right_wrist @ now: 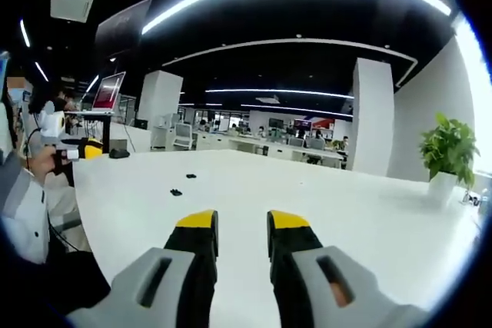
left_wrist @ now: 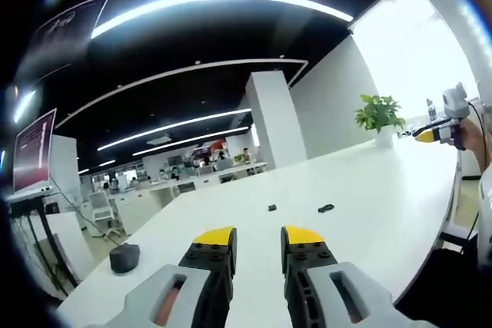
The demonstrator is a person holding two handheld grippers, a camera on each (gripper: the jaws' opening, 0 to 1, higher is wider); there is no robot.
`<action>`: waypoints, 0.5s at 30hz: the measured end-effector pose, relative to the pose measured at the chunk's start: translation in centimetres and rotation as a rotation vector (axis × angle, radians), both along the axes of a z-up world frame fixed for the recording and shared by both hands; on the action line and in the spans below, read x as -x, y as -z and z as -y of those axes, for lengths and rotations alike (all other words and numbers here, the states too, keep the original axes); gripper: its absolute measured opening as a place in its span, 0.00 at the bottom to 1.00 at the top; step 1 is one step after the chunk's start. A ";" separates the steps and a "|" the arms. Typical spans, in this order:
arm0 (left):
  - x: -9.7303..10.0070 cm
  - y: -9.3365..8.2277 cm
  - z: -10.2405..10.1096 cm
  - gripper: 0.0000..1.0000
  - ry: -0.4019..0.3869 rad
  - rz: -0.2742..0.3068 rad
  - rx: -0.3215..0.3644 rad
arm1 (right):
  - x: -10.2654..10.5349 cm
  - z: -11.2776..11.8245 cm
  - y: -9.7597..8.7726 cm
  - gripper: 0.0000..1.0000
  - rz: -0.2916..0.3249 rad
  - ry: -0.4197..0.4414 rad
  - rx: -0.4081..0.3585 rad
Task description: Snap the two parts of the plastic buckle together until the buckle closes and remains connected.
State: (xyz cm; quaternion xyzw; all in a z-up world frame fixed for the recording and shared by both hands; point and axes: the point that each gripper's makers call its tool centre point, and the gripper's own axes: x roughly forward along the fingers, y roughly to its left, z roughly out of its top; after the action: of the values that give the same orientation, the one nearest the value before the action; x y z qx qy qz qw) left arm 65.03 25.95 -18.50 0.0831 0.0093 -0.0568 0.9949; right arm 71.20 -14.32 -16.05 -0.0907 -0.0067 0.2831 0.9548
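Right gripper (right_wrist: 241,224) hovers over the white table (right_wrist: 323,205) with its yellow-tipped jaws apart and nothing between them. Two small black buckle parts (right_wrist: 183,184) lie apart from each other, well ahead and to its left. The left gripper (right_wrist: 91,150) pokes in at far left. A potted plant (right_wrist: 447,155) stands ahead to the right.

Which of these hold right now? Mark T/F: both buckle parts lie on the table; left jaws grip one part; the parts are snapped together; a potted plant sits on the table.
1. Both buckle parts lie on the white table. True.
2. The left gripper holds one part. False: its jaws are open and empty.
3. The parts are joined. False: they lie apart.
4. A potted plant stands on the table. True.
5. The right gripper is open. True.
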 end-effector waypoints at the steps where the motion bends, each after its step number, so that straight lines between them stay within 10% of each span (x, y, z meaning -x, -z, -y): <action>1: 0.0 0.0 0.0 0.22 0.001 -0.001 0.000 | -0.1 -0.1 0.0 0.26 -0.001 -0.004 -0.001; 15: -0.1 0.1 0.2 0.22 0.009 -0.002 0.006 | -0.6 -1.4 -0.1 0.26 0.003 -0.054 0.015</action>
State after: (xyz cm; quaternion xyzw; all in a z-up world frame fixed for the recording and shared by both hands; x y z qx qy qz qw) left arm 65.17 25.76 -18.56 0.0802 0.0100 -0.0615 0.9948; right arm 71.75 -12.88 -15.92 -0.0982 -0.0082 0.3089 0.9460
